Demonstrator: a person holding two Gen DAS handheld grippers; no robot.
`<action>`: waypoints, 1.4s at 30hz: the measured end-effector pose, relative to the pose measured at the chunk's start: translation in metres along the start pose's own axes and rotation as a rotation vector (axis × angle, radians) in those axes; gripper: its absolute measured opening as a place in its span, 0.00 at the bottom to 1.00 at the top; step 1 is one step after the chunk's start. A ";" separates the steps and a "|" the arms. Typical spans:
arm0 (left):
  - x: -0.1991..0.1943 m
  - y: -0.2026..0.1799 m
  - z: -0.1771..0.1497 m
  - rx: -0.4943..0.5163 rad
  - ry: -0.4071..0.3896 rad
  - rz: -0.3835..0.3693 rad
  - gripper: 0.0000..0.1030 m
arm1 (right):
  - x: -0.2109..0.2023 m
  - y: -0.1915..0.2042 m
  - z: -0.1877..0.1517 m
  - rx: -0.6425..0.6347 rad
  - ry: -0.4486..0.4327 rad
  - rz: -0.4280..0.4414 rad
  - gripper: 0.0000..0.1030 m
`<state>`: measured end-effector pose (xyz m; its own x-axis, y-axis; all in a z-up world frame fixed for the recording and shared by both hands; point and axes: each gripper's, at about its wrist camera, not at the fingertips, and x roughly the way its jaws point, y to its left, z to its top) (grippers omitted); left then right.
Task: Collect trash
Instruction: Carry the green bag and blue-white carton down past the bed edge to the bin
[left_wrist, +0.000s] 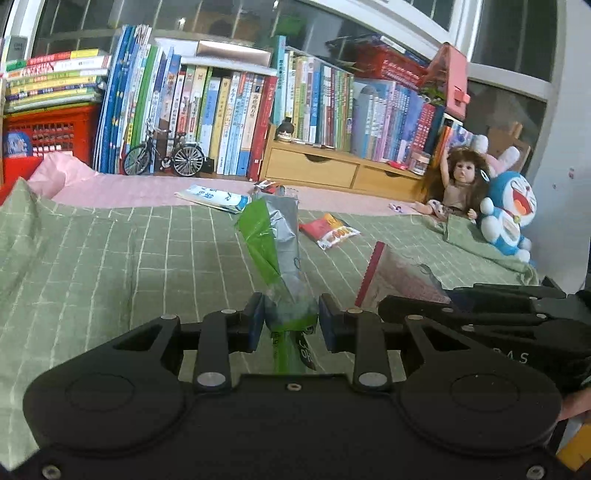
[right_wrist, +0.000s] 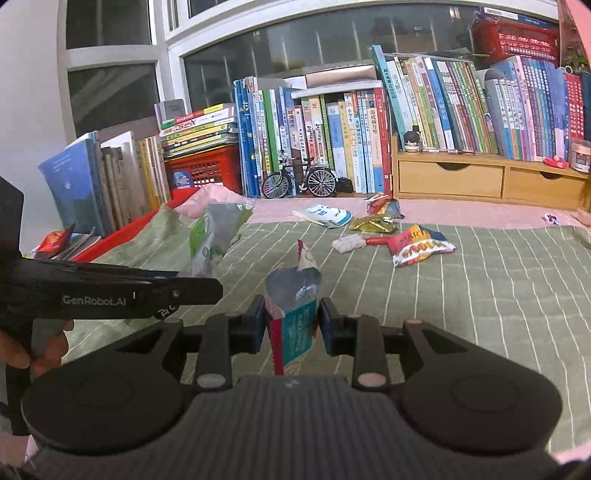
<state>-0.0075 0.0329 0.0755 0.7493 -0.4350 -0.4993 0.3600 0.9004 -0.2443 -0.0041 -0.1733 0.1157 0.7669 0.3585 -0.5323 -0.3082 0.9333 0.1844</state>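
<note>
Step in hand: carrying. One crumpled green-and-silver foil wrapper (left_wrist: 275, 240) is pinched between the left gripper (left_wrist: 291, 319) fingers; one torn teal-and-red snack packet (right_wrist: 293, 310) is pinched by the right gripper (right_wrist: 293, 321), both above the green checked cloth (right_wrist: 480, 295). Next, a bin, unseen, is judged needed. At least five loose pieces are counted remaining on the cloth.

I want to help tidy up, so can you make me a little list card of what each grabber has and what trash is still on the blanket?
left gripper: shut on green and silver wrapper
right gripper: shut on red and teal wrapper
still on blanket: red and yellow snack bag, gold foil wrapper, white and blue packet
surface: green checked blanket
not trash: model bicycle, doll
</note>
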 end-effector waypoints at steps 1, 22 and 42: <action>-0.005 -0.002 -0.002 0.010 -0.004 0.002 0.29 | -0.004 0.001 -0.003 0.004 0.000 0.001 0.36; -0.097 -0.034 -0.082 0.071 -0.028 0.001 0.29 | -0.083 0.029 -0.065 0.005 0.027 0.045 0.34; -0.142 -0.041 -0.142 -0.023 0.067 -0.068 0.29 | -0.117 0.051 -0.119 0.045 0.118 0.106 0.27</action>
<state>-0.2078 0.0569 0.0380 0.6849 -0.4947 -0.5350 0.3951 0.8690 -0.2977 -0.1769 -0.1700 0.0888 0.6588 0.4525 -0.6009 -0.3568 0.8912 0.2799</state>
